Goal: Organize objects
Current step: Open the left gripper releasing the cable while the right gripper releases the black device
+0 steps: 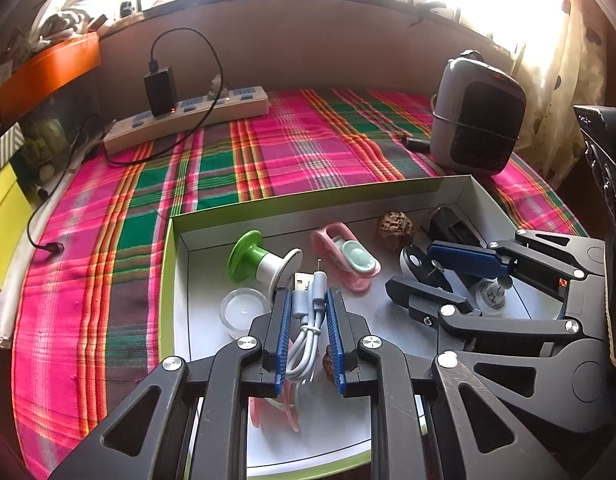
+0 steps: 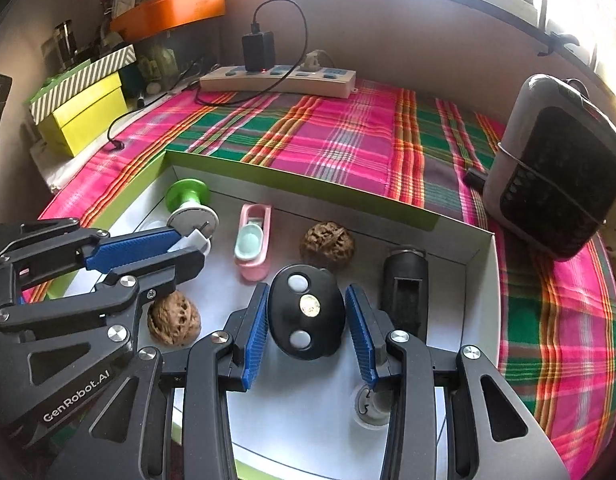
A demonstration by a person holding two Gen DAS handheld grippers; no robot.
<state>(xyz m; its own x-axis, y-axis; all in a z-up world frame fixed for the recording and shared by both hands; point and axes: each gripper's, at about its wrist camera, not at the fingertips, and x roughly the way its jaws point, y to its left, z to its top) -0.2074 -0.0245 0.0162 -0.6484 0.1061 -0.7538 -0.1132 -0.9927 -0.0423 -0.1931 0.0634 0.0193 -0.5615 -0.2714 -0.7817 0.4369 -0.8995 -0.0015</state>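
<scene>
We have the left gripper clamped on a bundled white USB cable, low centre of the left wrist view, above the green-rimmed tray. The cable looks light and limp; we judge that its loose ends will flop, so we grip mid-bundle.

In the right wrist view the right gripper straddles a black oval remote at lower centre; its pads appear to pinch the flanks. We judge the shell rigid, smooth and prone to slipping; we hold its widest part.

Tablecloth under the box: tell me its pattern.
Pink, green and orange plaid tablecloth, clearest in the right wrist view.
</scene>
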